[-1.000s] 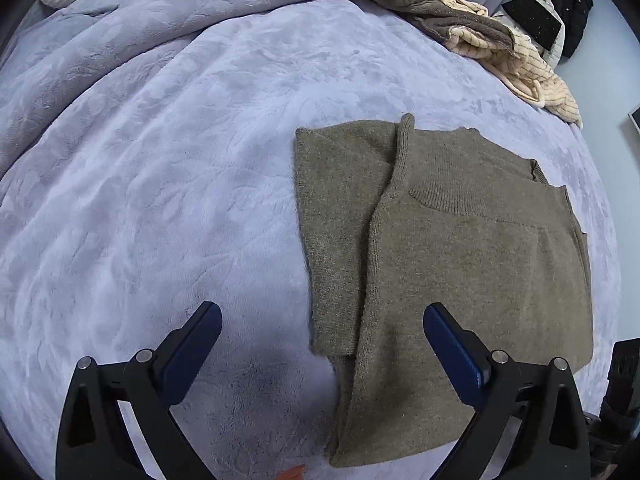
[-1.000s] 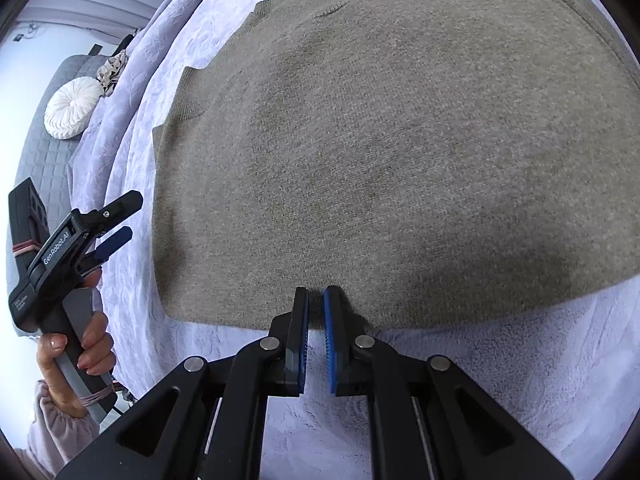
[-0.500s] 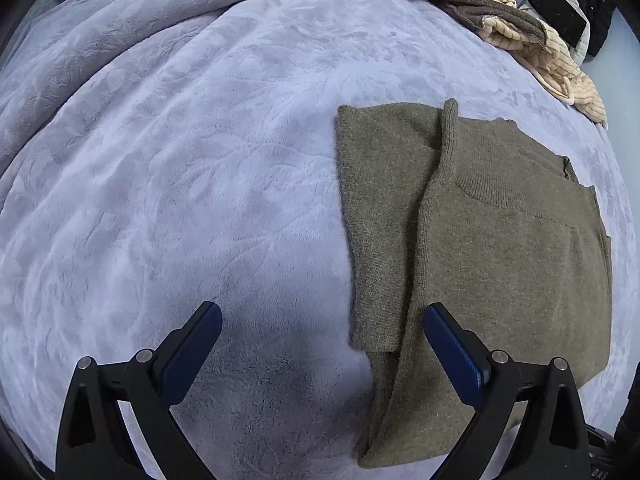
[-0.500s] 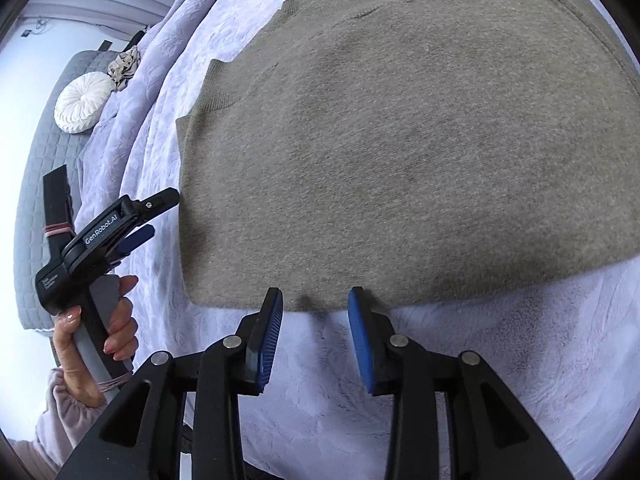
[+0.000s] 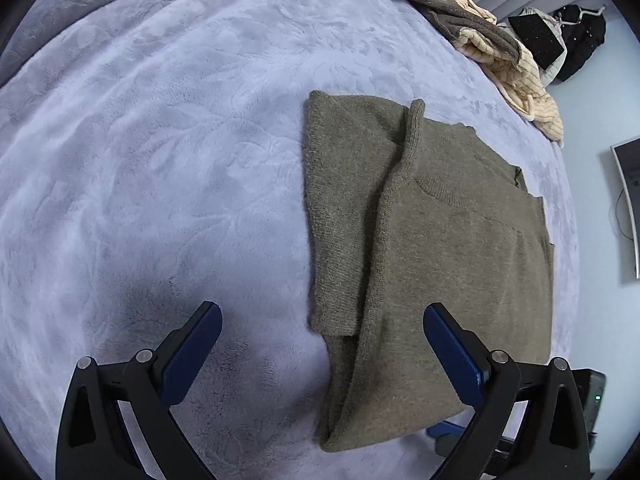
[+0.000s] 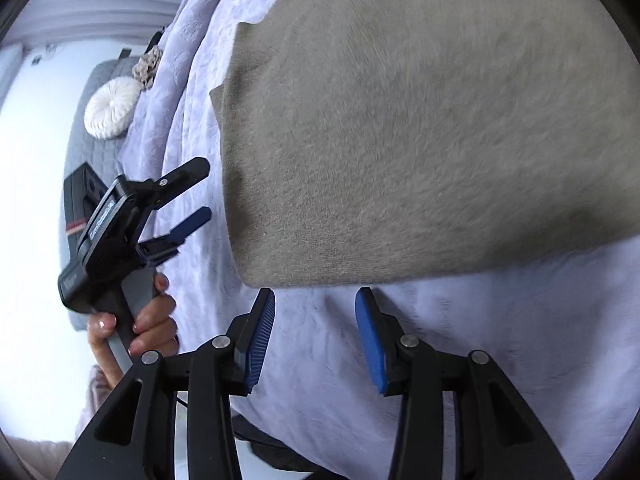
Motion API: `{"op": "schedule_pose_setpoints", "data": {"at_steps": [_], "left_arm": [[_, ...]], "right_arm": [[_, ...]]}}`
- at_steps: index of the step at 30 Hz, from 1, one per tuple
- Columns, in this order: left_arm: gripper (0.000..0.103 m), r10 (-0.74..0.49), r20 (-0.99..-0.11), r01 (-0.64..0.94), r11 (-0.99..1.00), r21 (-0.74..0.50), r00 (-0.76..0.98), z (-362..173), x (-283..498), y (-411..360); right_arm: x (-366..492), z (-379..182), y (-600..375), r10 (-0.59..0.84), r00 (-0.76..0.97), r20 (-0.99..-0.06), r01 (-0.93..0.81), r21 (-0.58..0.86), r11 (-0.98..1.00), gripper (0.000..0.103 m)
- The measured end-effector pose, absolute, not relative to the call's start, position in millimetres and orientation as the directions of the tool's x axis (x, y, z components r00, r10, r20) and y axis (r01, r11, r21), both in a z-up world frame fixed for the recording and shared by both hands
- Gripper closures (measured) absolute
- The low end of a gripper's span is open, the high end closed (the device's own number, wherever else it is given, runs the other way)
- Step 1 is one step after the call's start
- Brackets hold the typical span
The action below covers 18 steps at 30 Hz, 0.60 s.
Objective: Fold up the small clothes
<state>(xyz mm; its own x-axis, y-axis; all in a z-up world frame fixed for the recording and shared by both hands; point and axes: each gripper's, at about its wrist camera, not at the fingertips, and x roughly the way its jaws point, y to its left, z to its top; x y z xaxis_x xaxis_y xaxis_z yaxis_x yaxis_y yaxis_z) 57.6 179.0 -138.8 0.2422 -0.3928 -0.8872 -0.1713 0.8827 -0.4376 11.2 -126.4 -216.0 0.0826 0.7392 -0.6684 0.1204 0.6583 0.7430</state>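
Since a moment ago the right gripper [image 6: 316, 336] has let go of the olive sweater [image 5: 432, 264]; its jaws have just been opening and now stand parted just off the sweater's near hem, nothing between them; the sweater lies folded flat on the lavender blanket [image 5: 160, 160]. Beside the sweater's left edge the left gripper [image 5: 320, 344] hovers tilted downward, jaws spread wide and empty, one finger over the sweater's corner; a hand [image 6: 136, 320] grips its handle. Beyond the sweater's far edge lies a heap of clothes [image 5: 492, 44].
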Motion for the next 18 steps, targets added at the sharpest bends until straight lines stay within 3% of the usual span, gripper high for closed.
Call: {"op": "schedule_pose_setpoints", "data": {"at_steps": [10, 11, 12, 13, 18], "left_arm": [[0.002, -0.607, -0.768, -0.198, 0.743, -0.640, 0.205, -160.9, 73.0, 178.2], [0.002, -0.620, -0.759, -0.193, 0.735, -0.650, 0.198, -161.5, 75.2, 176.1], [0.002, -0.629, -0.753, -0.188, 0.730, -0.657, 0.191, -161.9, 77.7, 174.4], [0.002, -0.640, -0.746, -0.181, 0.724, -0.666, 0.185, -161.9, 81.3, 171.2], [0.002, -0.741, -0.656, -0.164, 0.635, -0.755, 0.146, -167.9, 101.0, 156.2]], "right_arm": [[24.7, -252.2, -133.1, 0.850, 0.307, -0.428, 0.365, 0.878, 0.310, 0.056], [27.5, -254.6, -132.3, 0.860, 0.312, -0.403, 0.375, 0.884, 0.279, 0.062], [31.1, -254.4, -131.5, 0.871, 0.314, -0.377, 0.372, 0.893, 0.252, 0.088], [34.3, -251.5, -132.0, 0.878, 0.317, -0.359, 0.358, 0.902, 0.240, 0.094], [45.4, -221.5, -136.9, 0.908, 0.321, -0.271, 0.238, 0.950, 0.200, 0.095]]}}
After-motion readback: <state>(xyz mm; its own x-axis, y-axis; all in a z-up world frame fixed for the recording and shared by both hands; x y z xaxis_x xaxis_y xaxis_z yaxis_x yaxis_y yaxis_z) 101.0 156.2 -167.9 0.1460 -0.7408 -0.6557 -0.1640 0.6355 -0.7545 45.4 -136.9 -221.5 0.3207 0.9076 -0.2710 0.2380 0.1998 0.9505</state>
